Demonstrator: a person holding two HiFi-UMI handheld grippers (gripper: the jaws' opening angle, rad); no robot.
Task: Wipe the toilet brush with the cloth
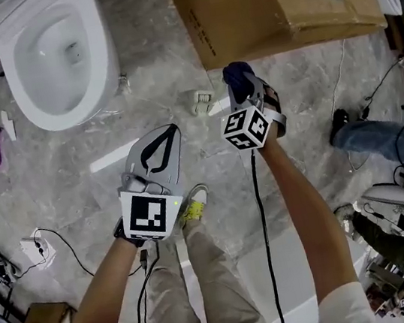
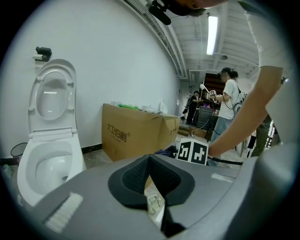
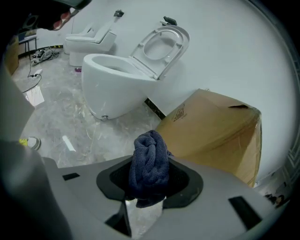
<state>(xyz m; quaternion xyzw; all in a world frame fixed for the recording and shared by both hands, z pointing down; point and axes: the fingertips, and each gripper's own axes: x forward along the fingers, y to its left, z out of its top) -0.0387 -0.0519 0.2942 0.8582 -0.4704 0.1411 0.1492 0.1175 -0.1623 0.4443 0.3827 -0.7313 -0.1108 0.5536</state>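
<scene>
Wiping not begun: my right gripper (image 3: 149,183), fingers clamped on the bunched dark-blue cloth (image 3: 150,159) near the toilet (image 1: 99,65); left gripper (image 2: 150,159), fingers closed, empty; toilet brush unseen, so I judge locating it comes next.

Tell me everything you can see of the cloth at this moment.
The cloth is dark blue, with a soft, looped, towel-like texture. It is bunched into a tight, twisted wad and stands upright, pinched between the jaws of the right gripper. Most of it bulges above the jaws and a small end hangs below. It is held in the air over the floor, near the cardboard box, and touches only the gripper.
</scene>
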